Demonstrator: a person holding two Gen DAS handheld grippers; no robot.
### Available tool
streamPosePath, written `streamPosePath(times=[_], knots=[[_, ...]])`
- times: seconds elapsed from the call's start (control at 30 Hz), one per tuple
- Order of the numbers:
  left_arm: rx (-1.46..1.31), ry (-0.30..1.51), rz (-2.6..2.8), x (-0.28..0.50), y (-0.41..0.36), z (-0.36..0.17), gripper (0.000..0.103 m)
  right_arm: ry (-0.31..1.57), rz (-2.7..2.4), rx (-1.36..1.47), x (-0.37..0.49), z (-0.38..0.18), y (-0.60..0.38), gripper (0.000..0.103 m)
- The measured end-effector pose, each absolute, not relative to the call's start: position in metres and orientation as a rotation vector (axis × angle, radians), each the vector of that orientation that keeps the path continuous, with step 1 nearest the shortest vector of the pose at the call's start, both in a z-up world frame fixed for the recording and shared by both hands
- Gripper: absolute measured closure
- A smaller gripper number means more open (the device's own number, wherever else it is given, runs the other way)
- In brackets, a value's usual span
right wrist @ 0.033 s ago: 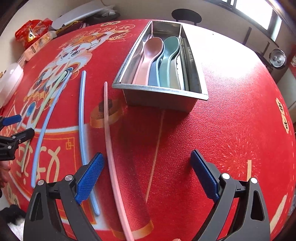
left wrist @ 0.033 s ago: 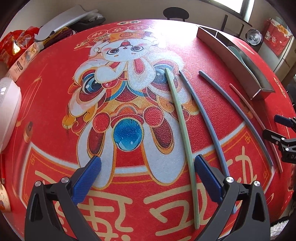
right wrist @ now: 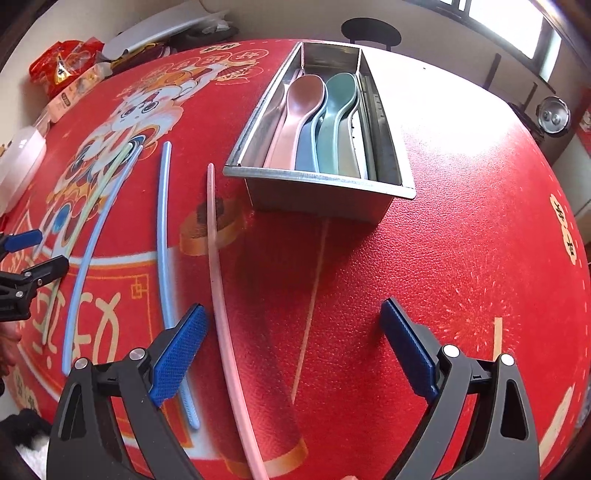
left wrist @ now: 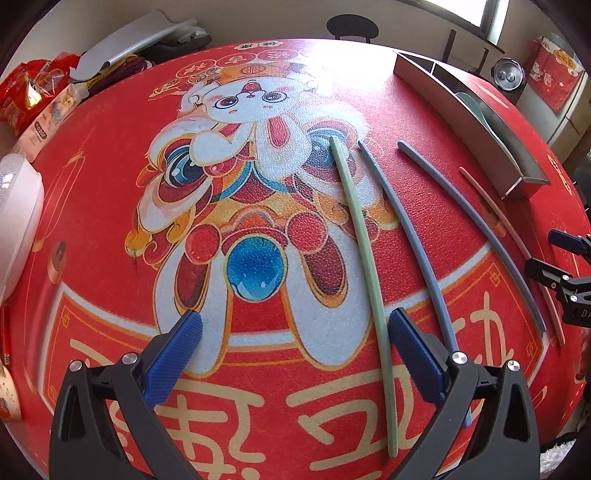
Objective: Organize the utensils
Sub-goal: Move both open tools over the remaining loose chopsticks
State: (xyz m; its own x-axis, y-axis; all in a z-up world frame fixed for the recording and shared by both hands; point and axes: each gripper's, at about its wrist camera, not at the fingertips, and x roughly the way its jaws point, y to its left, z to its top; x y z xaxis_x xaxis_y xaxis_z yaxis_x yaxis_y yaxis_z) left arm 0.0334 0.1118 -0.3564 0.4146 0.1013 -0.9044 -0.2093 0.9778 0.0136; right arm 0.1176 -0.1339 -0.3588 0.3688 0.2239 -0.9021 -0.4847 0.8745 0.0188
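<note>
Four chopsticks lie side by side on the red tablecloth: a green chopstick (left wrist: 365,258), a blue chopstick (left wrist: 413,236), a second blue chopstick (left wrist: 476,221) and a pink chopstick (right wrist: 216,280). A metal tray (right wrist: 317,178) beyond them holds a pink spoon (right wrist: 295,110), a blue spoon (right wrist: 306,147) and a green spoon (right wrist: 336,110). My left gripper (left wrist: 295,328) is open above the cloth, with the green chopstick just inside its right finger. My right gripper (right wrist: 293,317) is open and holds nothing; the pink chopstick runs beside its left finger.
A white lidded bowl (left wrist: 14,221) and snack packets (left wrist: 33,96) sit at the table's far left. A dark chair (left wrist: 351,26) stands behind the table, and a metal pot (left wrist: 509,74) is off to the right. The tray (left wrist: 480,122) stands right of the chopsticks.
</note>
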Motion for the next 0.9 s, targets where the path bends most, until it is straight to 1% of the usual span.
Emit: streamPosePath(times=[0.47,0.57,0.63,0.67,0.73,0.77,0.8,0.83,0.87,0.9], knots=[[-0.111,1.122,0.216,0.034,0.111,-0.355,0.005,1.14,0.46,-0.286,0.123,-0.358,-0.13,0.012],[-0.105,1.117,0.211,0.033,0.109,-0.354,0.009,1.144,0.465,-0.293,0.124,-0.358,-0.128,0.012],[-0.097,1.113,0.198,0.032,0.106,-0.353,0.017,1.147,0.468,-0.296,0.124,-0.358,-0.127,0.013],[-0.092,1.11,0.19,0.031,0.103,-0.351,0.02,1.146,0.474,-0.297,0.123,-0.358,-0.126,0.016],[-0.081,1.105,0.17,0.031,0.099,-0.349,0.031,1.139,0.497,-0.311,0.12,-0.356,-0.123,0.025],[-0.076,1.102,0.162,0.031,0.097,-0.349,0.034,1.136,0.509,-0.318,0.118,-0.355,-0.121,0.03],[-0.073,1.099,0.155,0.031,0.096,-0.348,0.039,1.137,0.516,-0.319,0.117,-0.355,-0.12,0.035],[-0.071,1.097,0.148,0.032,0.094,-0.347,0.045,1.136,0.524,-0.322,0.117,-0.354,-0.119,0.037],[-0.068,1.096,0.144,0.032,0.093,-0.347,0.047,1.134,0.533,-0.326,0.116,-0.353,-0.117,0.042],[-0.067,1.095,0.14,0.032,0.092,-0.346,0.053,1.133,0.542,-0.33,0.115,-0.353,-0.116,0.047]])
